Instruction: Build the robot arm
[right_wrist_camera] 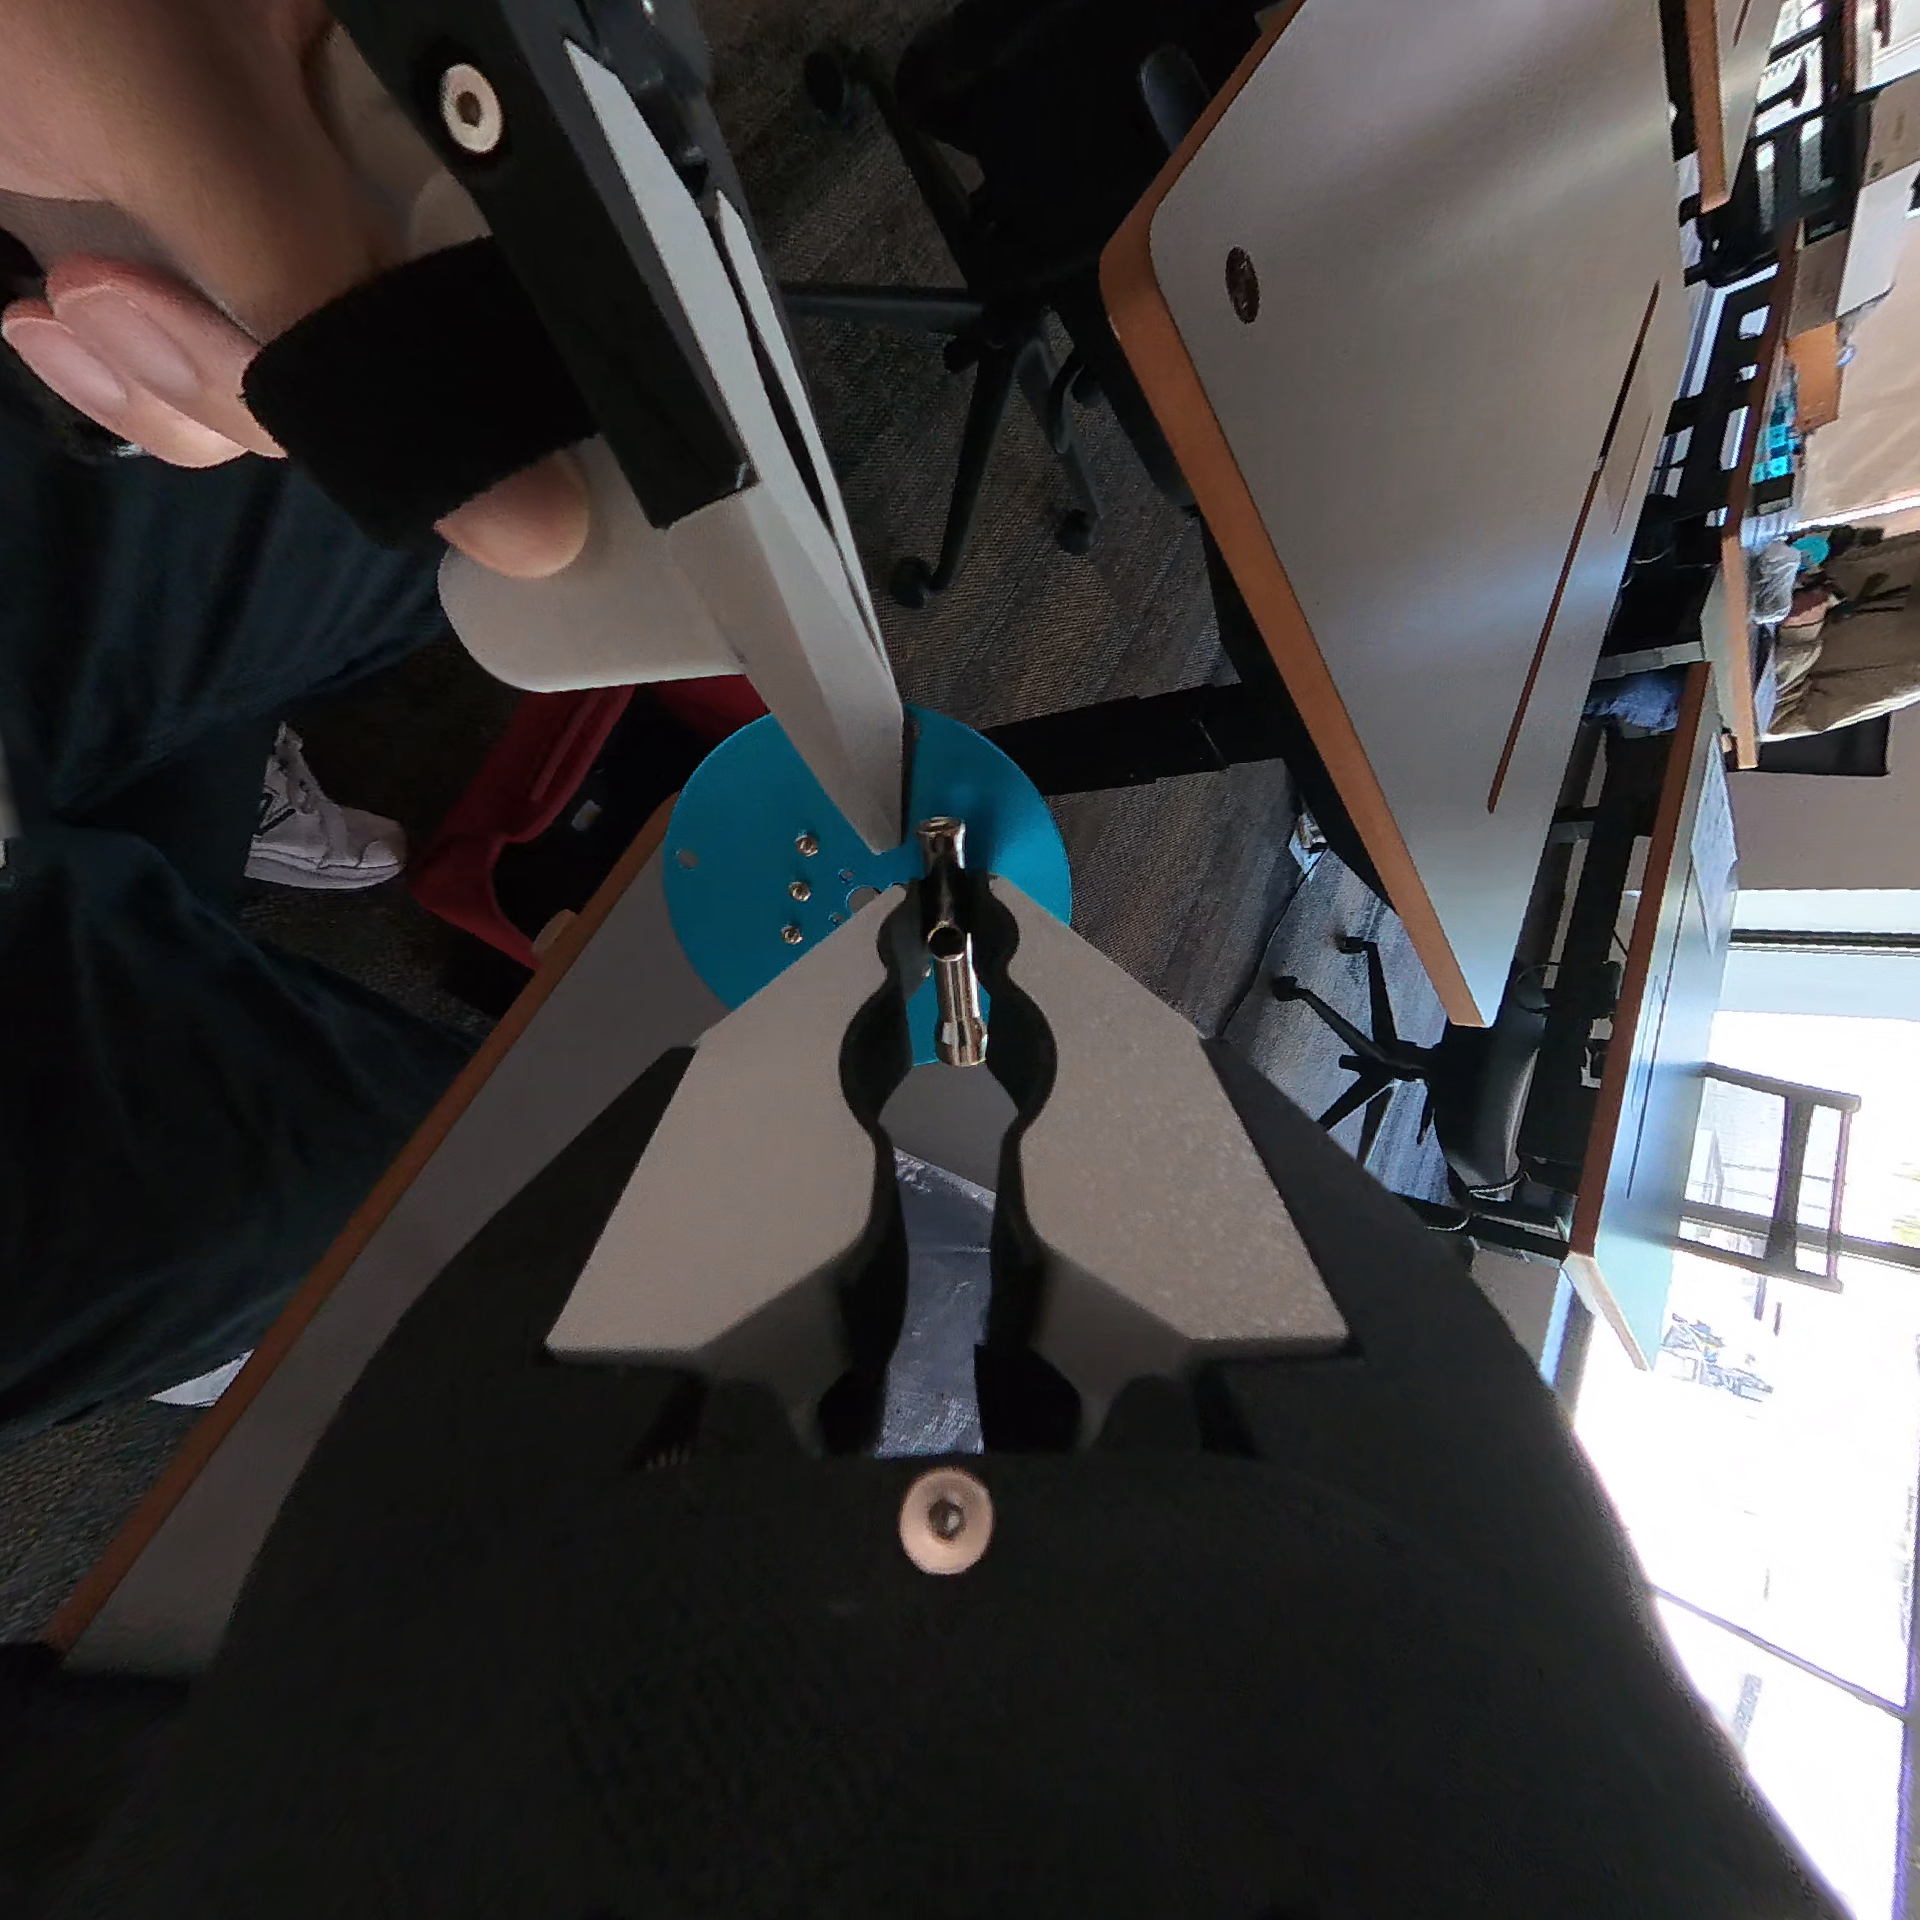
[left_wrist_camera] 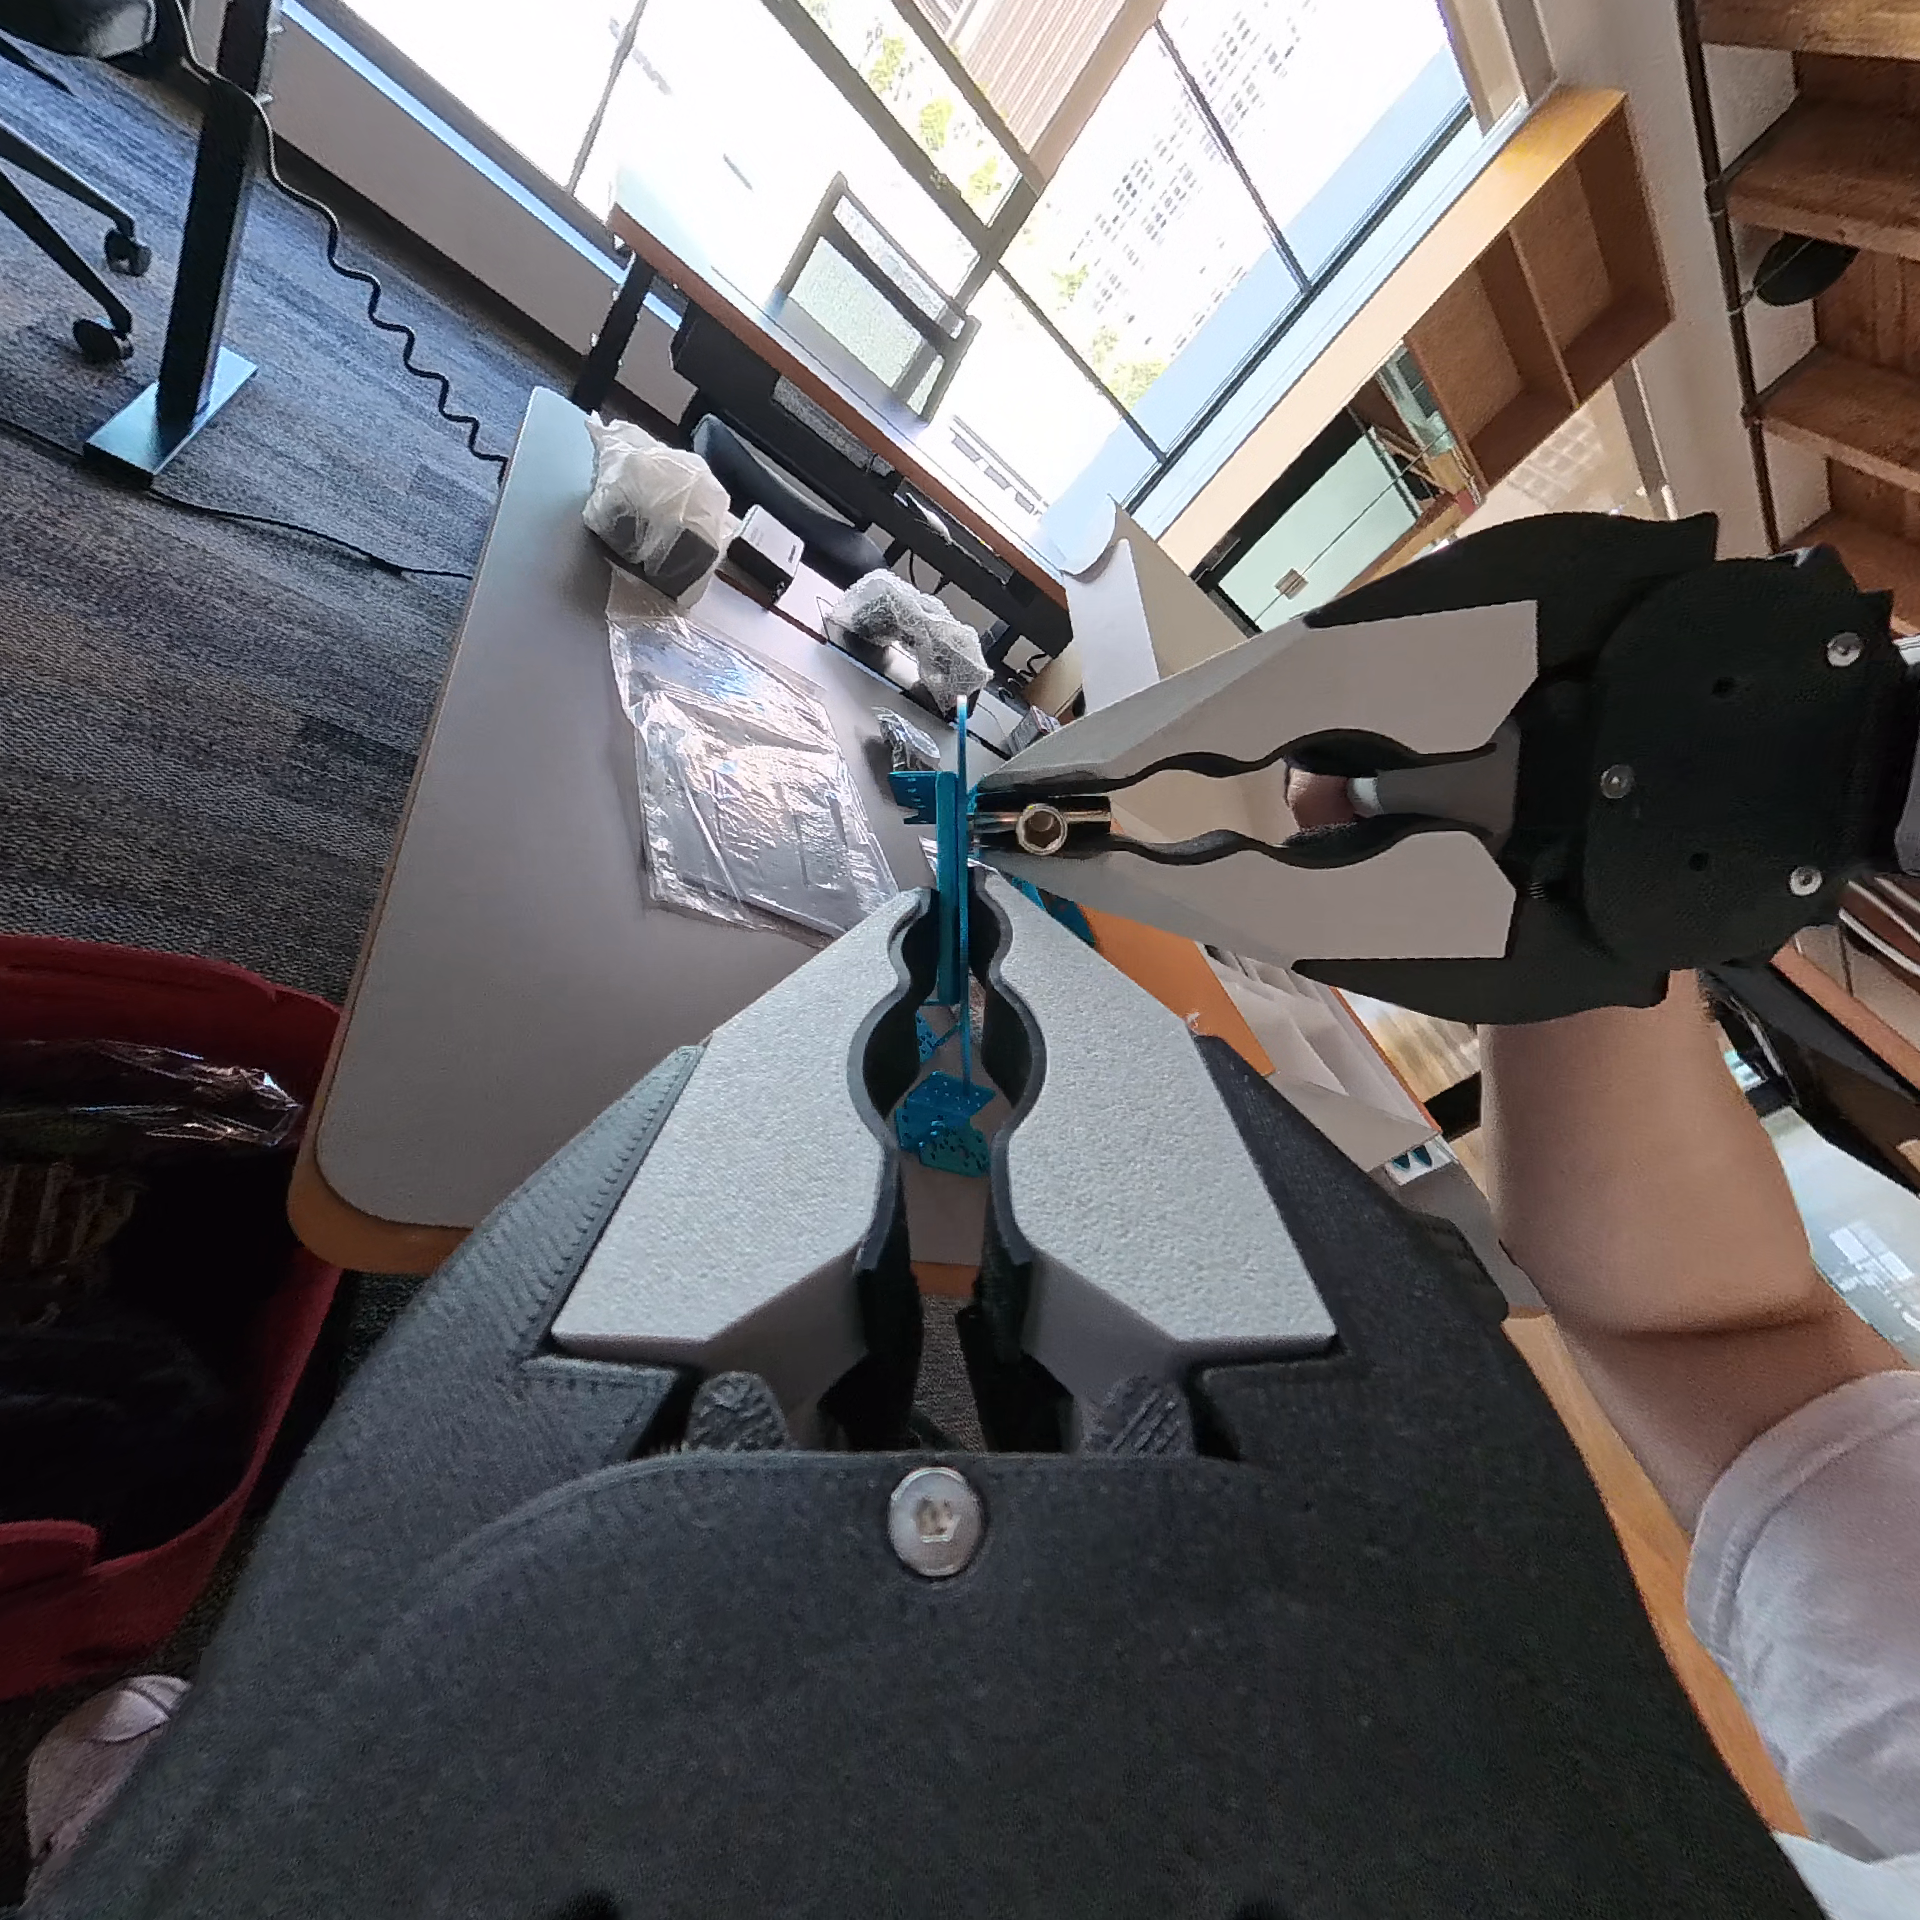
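Blue metal disc (right_wrist_camera: 748,862) with small holes and screws, held on edge in mid-air above the surface (left_wrist_camera: 499,831), pinched at its rim by the clenched left gripper (left_wrist_camera: 954,914); edge-on in the left wrist view as a thin blue line (left_wrist_camera: 961,831), face-on in the right wrist view. Touching the disc near its centre, a chrome cross-shaped socket wrench (right_wrist_camera: 943,945), clamped crosswise by the right gripper (right_wrist_camera: 948,914), one arm of it pointing at the disc, its open hex end (left_wrist_camera: 1042,828) facing the left wrist camera. Right gripper (left_wrist_camera: 987,821) coming at the disc from the side, its fingers closed on the wrench, with a bare forearm (left_wrist_camera: 1621,1174) and pale sleeve behind. Left gripper (right_wrist_camera: 883,831) reaching down to the disc's rim, held by a hand (right_wrist_camera: 208,312) with a black strap across the fingers. Beyond the disc on the surface, small blue perforated brackets (left_wrist_camera: 940,1132), a flat clear plastic bag (left_wrist_camera: 738,790) and bubble-wrapped bundles (left_wrist_camera: 914,623). Beside the surface on the carpet, a red bin (left_wrist_camera: 156,1299).
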